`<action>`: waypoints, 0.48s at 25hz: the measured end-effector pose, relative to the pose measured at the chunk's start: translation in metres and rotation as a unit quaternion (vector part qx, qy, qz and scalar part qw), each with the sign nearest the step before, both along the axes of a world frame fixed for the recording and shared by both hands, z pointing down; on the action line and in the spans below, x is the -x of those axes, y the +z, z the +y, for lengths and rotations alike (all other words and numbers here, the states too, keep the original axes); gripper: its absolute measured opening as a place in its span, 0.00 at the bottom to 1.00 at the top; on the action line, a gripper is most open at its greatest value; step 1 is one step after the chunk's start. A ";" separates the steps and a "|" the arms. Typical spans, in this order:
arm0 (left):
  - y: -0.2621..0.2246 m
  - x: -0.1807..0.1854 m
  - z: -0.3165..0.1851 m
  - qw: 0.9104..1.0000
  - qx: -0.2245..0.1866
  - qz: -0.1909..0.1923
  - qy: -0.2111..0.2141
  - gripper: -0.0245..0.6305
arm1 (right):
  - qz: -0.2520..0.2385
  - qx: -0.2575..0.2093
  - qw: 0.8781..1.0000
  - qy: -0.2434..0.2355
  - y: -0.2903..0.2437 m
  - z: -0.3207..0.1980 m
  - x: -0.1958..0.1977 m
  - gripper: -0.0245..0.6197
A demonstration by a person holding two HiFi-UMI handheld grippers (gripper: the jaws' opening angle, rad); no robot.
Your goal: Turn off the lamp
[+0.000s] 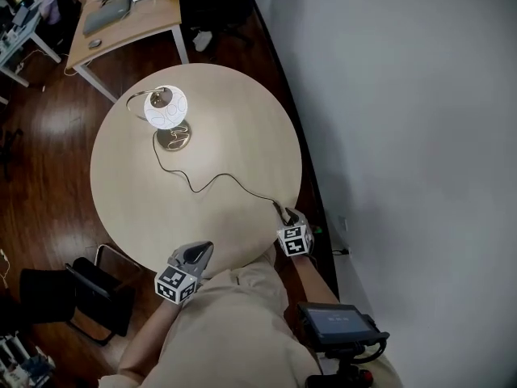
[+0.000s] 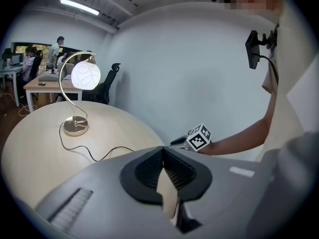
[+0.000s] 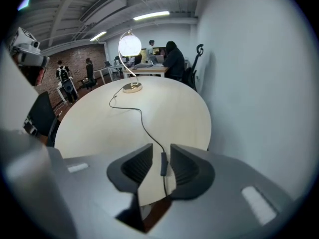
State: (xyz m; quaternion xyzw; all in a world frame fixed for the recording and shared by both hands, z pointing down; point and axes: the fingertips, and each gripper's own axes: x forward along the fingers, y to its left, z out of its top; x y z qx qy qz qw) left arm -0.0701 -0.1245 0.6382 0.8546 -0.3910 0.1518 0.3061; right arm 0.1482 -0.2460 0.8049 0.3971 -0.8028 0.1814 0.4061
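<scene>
At the near edge of the round desk (image 1: 242, 103), the left gripper (image 2: 163, 149) hovers idle with its jaws together and nothing between them. To its right, the right gripper (image 3: 161, 146) points down at the desk's near right rim. Its jaws stand apart, with the inline switch (image 3: 163, 165) on the cord (image 1: 218, 178) lying between them. The pads do not appear to press on it. From there the black cord snakes across the bare top to the lamp (image 1: 166, 107) on the far left side, whose brass base sits under a white globe shade. The shade glows, so the lamp is on. The approach looks nearly done; working the switch itself remains.
</scene>
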 end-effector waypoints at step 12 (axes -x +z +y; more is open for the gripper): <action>0.033 0.013 -0.016 0.996 0.051 -0.047 -0.047 0.04 | 0.051 0.081 0.995 -0.025 0.087 -0.015 0.010 0.26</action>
